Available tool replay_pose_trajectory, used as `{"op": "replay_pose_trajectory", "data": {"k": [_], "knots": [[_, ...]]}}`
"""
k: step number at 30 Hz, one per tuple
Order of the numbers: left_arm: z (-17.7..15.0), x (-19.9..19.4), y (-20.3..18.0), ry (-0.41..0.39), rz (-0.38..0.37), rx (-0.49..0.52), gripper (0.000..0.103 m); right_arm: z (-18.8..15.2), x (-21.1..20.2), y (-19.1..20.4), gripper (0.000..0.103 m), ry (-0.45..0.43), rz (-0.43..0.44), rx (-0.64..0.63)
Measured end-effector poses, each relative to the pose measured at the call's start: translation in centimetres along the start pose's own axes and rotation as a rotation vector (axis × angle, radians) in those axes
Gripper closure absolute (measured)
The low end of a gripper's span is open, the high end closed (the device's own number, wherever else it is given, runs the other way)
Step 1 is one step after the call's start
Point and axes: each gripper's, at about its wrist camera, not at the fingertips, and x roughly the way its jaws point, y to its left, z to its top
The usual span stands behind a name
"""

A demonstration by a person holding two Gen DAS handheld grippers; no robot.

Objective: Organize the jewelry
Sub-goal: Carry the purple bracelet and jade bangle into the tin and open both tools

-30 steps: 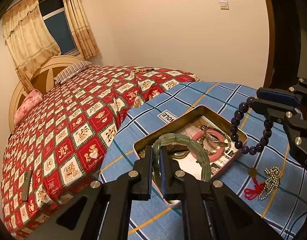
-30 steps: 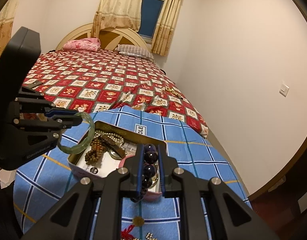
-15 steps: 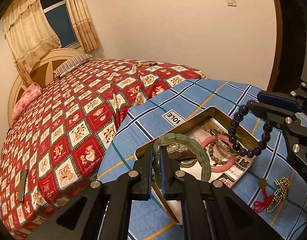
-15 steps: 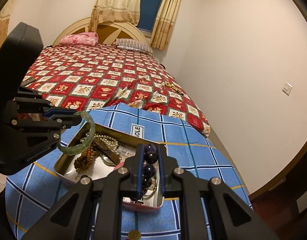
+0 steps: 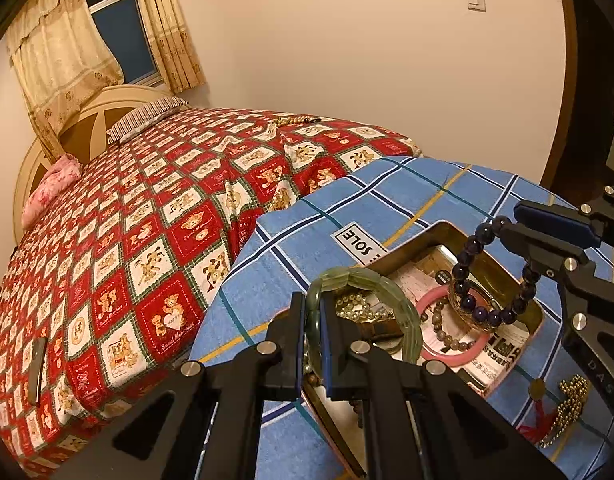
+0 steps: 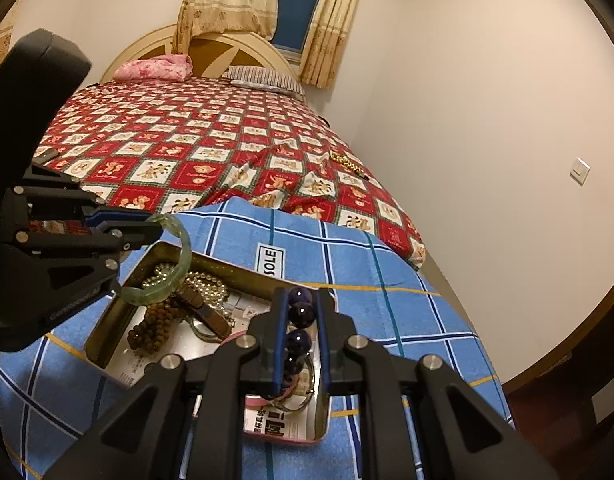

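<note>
An open gold metal tin [image 5: 411,242] [image 6: 107,320] sits on a blue plaid cloth [image 5: 307,240] and holds a pink bangle [image 5: 447,354], pearl and brown bead strings and a watch. My left gripper [image 5: 311,308] [image 6: 147,226] is shut on a pale green jade bangle [image 5: 387,288] [image 6: 179,264], held over the tin's near end. My right gripper [image 6: 301,312] [image 5: 507,228] is shut on a dark purple bead bracelet [image 5: 487,280] [image 6: 299,320], held over the tin's other end.
A gold ball chain [image 5: 567,404] and a red tassel charm [image 5: 537,420] lie on the cloth beside the tin. The cloth rests on a bed with a red patterned cover [image 5: 147,220]. A gold bead string [image 6: 349,164] lies on the bed. A wall stands to the right.
Both grippers have moved closer over the tin, still holding their bracelets. The tin now sits lower and nearer in both views.
</note>
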Motion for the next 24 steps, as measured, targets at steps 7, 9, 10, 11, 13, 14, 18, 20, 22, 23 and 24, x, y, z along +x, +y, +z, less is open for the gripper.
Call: {"op": "replay_pose_trajectory", "data": {"k": [7, 9, 10, 11, 13, 14, 18, 20, 22, 23, 24], "knots": [[0.3, 0.9, 0.1, 0.007, 0.004, -0.006, 0.097, 0.5, 0.8, -0.2, 0.088, 0.005, 0.002, 0.007], [0.3, 1.3, 0.2, 0.014, 0.000, -0.011, 0.097, 0.6, 0.9, -0.2, 0.088, 0.006, 0.003, 0.008], [0.3, 1.5, 0.2, 0.017, -0.001, -0.013, 0.097, 0.6, 1.1, -0.2, 0.088, 0.006, 0.003, 0.009], [0.2, 1.7, 0.2, 0.021, -0.003, -0.015, 0.097, 0.7, 1.2, -0.2, 0.088, 0.007, 0.003, 0.010], [0.1, 2.0, 0.2, 0.026, -0.004, -0.017, 0.097, 0.7, 1.3, -0.1, 0.088, 0.008, 0.005, 0.010], [-0.1, 2.2, 0.3, 0.031, -0.004, -0.020, 0.097, 0.7, 1.5, -0.1, 0.088, 0.009, 0.005, 0.010], [-0.4, 2.8, 0.4, 0.044, -0.001, -0.020, 0.097, 0.6, 2.2, 0.2, 0.088, 0.021, 0.005, 0.007], [-0.6, 3.1, 0.4, 0.053, -0.003, -0.017, 0.097, 0.4, 2.5, 0.2, 0.088, 0.027, 0.005, 0.009], [-0.8, 3.4, 0.4, 0.060, -0.004, -0.016, 0.097, 0.2, 2.9, 0.2, 0.088, 0.038, 0.005, 0.012], [-0.8, 3.6, 0.5, 0.064, -0.004, -0.016, 0.097, 0.1, 3.0, 0.2, 0.088, 0.042, 0.005, 0.013], [-0.9, 3.8, 0.5, 0.068, -0.004, -0.018, 0.097, 0.1, 3.2, 0.2, 0.088, 0.046, 0.005, 0.014]]}}
